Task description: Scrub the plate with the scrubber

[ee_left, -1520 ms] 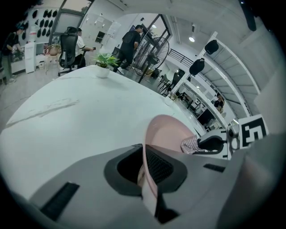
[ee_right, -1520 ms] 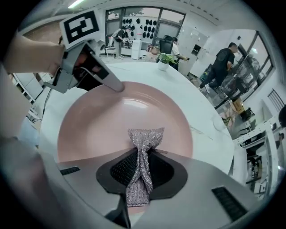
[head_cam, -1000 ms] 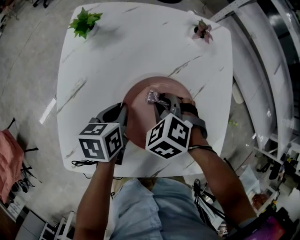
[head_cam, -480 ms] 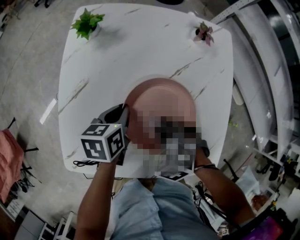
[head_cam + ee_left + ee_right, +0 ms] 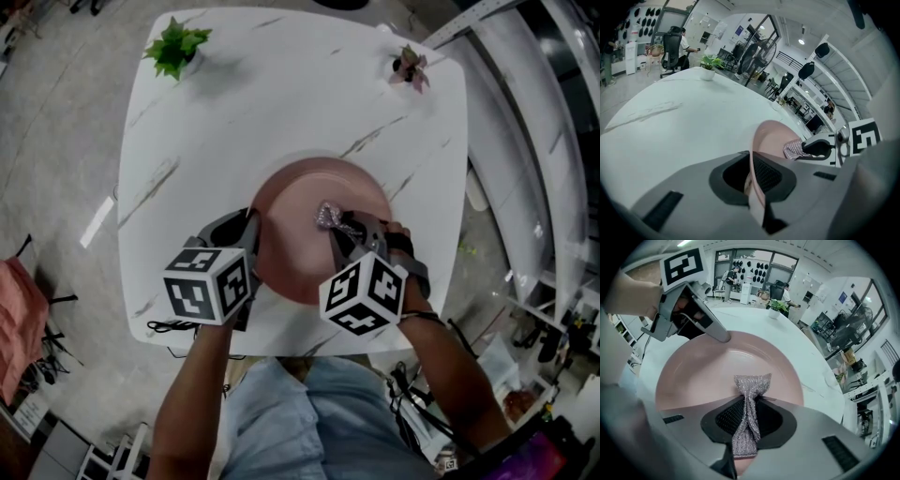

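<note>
White marbled table carries a pink plate near its front edge. A green plant and a pink plant stand at the far corners, well apart from it. The left gripper clamps the plate's left rim. The right gripper pinches the scrubber, which touches the plate's middle. Since a second ago, scrubber and right gripper have slid rightward and nearer the person; the plate stays put.

table: white marble-look, square | far-left corner: green potted plant | far-right corner: pinkish plant | floor: grey concrete | far wall: glazed
</note>
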Demonstrator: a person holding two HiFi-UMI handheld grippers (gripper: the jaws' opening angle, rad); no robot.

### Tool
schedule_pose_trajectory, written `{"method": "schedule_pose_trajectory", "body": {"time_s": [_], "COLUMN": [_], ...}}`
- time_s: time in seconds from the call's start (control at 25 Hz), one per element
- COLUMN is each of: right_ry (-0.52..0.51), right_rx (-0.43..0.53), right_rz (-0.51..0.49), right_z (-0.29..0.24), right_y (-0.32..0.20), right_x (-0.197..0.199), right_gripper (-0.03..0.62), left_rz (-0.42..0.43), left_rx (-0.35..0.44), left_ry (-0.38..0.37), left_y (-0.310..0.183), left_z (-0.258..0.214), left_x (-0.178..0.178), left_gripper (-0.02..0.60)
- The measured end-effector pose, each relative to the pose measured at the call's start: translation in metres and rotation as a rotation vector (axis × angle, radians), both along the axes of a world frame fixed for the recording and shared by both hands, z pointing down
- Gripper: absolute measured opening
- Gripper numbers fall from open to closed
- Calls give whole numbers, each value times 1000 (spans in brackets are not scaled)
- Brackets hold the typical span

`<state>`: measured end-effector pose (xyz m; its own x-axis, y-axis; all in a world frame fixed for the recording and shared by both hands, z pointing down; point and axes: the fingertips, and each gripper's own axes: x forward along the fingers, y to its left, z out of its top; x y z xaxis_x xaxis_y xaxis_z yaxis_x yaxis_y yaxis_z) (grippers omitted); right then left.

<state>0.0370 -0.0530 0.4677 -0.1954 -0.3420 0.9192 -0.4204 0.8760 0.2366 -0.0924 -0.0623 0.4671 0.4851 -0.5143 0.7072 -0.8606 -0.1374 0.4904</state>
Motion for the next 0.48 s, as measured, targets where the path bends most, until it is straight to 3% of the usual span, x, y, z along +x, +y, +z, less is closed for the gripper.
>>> {"method": "schedule_pose_trajectory", "body": {"time_s": [0.24, 0.48], "right_ry": [-43, -46], "right_rx": [18, -73], "right_rz": [-96, -275], "right_z": [-2, 1], "right_y": [5, 65], "right_x": [-36, -46], "right_gripper": [86, 86], "left_rz": [-7, -12], "left_rx": [3, 7], "left_ry": [2, -7], "left_y": [0, -1], "left_z": [0, 1], "left_x": [0, -2], "left_gripper": [17, 17]}}
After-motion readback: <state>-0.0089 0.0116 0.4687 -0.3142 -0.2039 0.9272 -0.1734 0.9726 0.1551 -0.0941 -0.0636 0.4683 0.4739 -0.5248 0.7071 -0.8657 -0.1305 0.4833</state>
